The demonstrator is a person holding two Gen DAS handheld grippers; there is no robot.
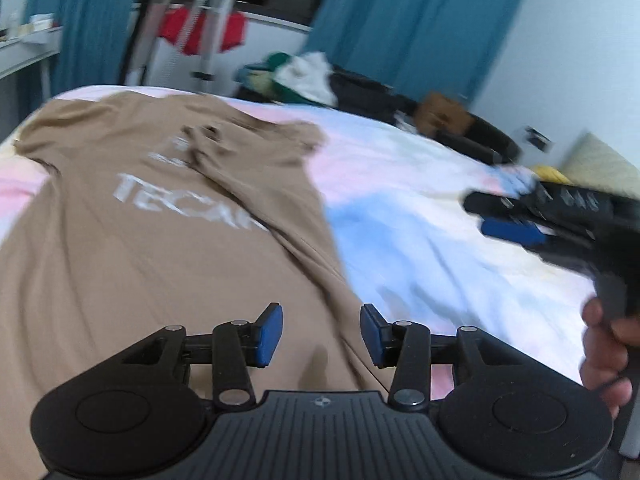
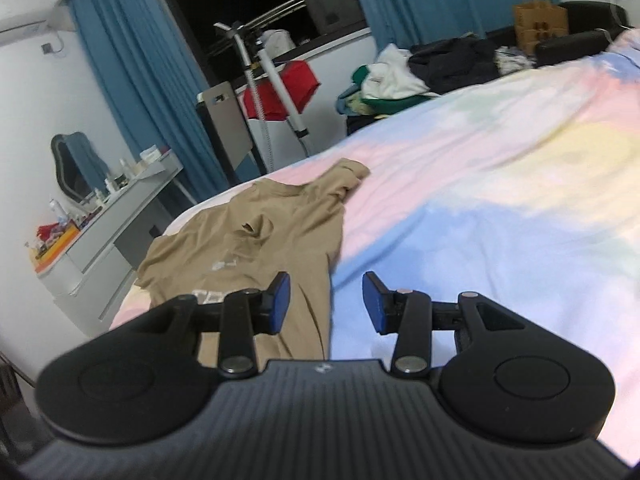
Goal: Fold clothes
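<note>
A tan T-shirt (image 1: 120,220) with pale lettering lies spread and creased on the pastel bed cover (image 1: 420,220). It also shows in the right wrist view (image 2: 272,232), near the bed's left edge. My left gripper (image 1: 322,334) is open and empty, just above the shirt's lower right part. My right gripper (image 2: 326,304) is open and empty, above the shirt's right edge and the bed cover (image 2: 500,200). The right gripper also shows in the left wrist view (image 1: 500,216), held by a hand at the right, blurred.
A pile of clothes (image 2: 420,72) lies at the bed's far side, with a brown paper bag (image 2: 540,20) and a black chair beyond. A drying rack with a red garment (image 2: 292,88) stands by the blue curtains. A grey dresser (image 2: 108,232) with small items is at the left.
</note>
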